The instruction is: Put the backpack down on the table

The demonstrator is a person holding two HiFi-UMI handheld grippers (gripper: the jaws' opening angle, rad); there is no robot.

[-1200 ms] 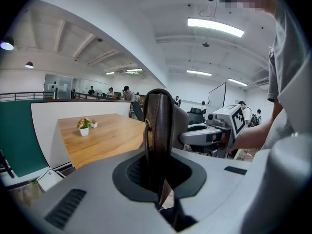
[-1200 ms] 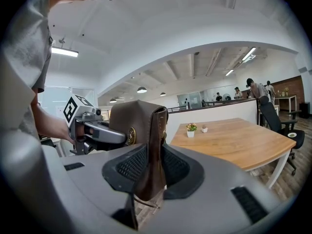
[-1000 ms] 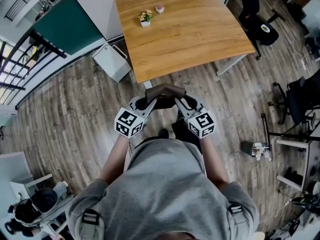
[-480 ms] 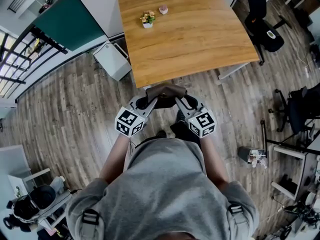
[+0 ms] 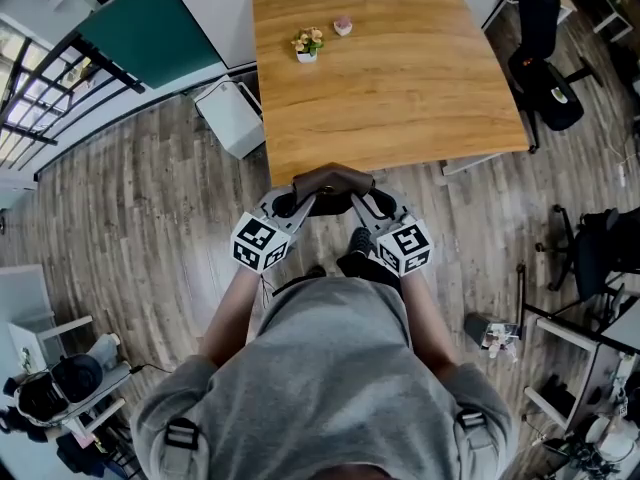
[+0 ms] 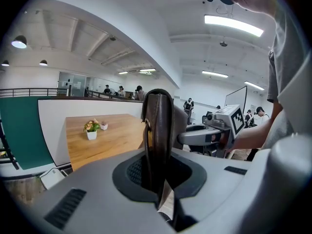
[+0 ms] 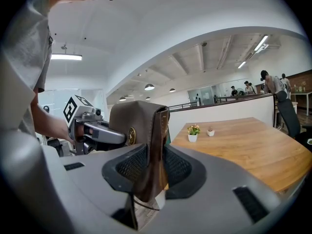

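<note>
A brown leather backpack (image 5: 331, 181) hangs between both grippers, just short of the near edge of the wooden table (image 5: 400, 78). My left gripper (image 5: 293, 205) is shut on the backpack's left side; in the left gripper view the brown leather (image 6: 158, 130) stands upright, pinched between the jaws. My right gripper (image 5: 364, 205) is shut on its right side, and the right gripper view shows the leather edge (image 7: 152, 145) clamped between the pads. Both grippers point at the table and slightly down.
A small white pot with flowers (image 5: 307, 45) and a small pink thing (image 5: 343, 25) stand at the table's far left. A white box (image 5: 233, 118) sits on the floor left of the table. Black chairs (image 5: 547, 58) stand to the right. People stand in the far background.
Both grippers have carried the backpack forward: the table's near edge has come closer and now lies just ahead of it. The grip on the backpack is unchanged.
</note>
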